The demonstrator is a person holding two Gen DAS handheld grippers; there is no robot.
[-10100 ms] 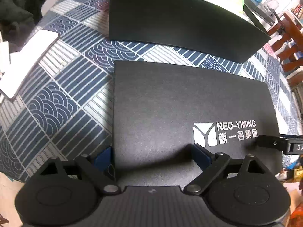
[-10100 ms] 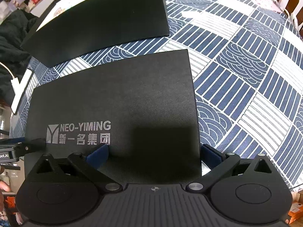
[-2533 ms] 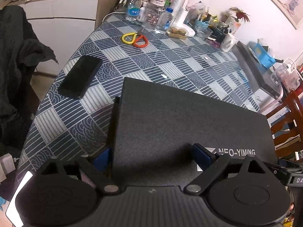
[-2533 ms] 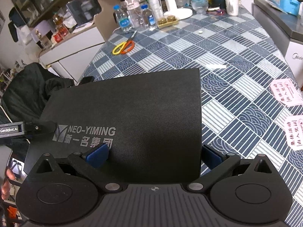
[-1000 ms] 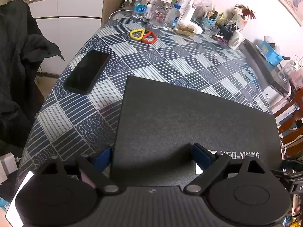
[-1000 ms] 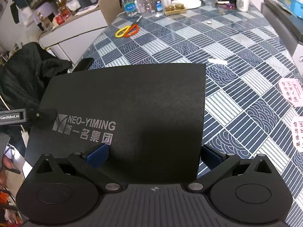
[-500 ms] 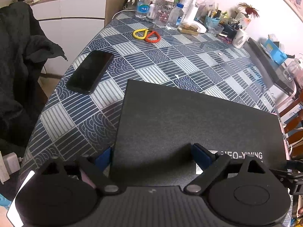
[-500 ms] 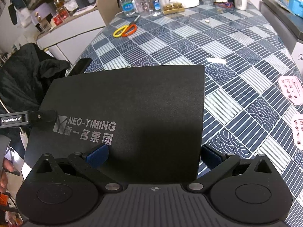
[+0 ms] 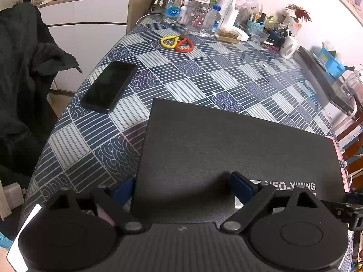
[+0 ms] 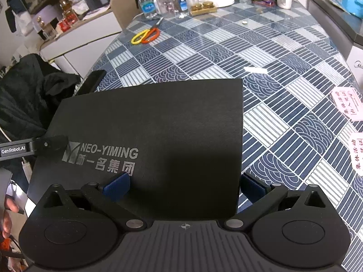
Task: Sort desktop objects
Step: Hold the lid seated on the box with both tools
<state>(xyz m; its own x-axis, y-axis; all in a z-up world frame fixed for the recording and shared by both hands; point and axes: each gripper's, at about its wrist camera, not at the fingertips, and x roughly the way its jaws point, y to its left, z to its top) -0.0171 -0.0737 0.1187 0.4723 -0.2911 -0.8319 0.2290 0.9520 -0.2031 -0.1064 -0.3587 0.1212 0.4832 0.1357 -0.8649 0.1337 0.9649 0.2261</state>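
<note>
Gripping the black box lid (image 9: 238, 149) at opposite sides, my left gripper (image 9: 181, 187) and right gripper (image 10: 185, 182) share its width above the tabletop's (image 10: 283, 72) near edge.

A lived-in home – my dining table.

I'm at a table (image 9: 204, 72) under a blue patterned cloth, its far end crowded with water bottles (image 9: 171, 11), a cup of pens (image 9: 256, 23), a white mug (image 9: 288, 47) and a snack plate (image 9: 236, 35) – household clutter. Scissors (image 9: 177, 42) and a phone (image 9: 110, 86) lie loose on it. White cabinets (image 9: 90, 27) stand behind, a dark jacket (image 9: 25, 68) is draped over a chair, and wooden chairs (image 9: 354, 136) sit alongside.
</note>
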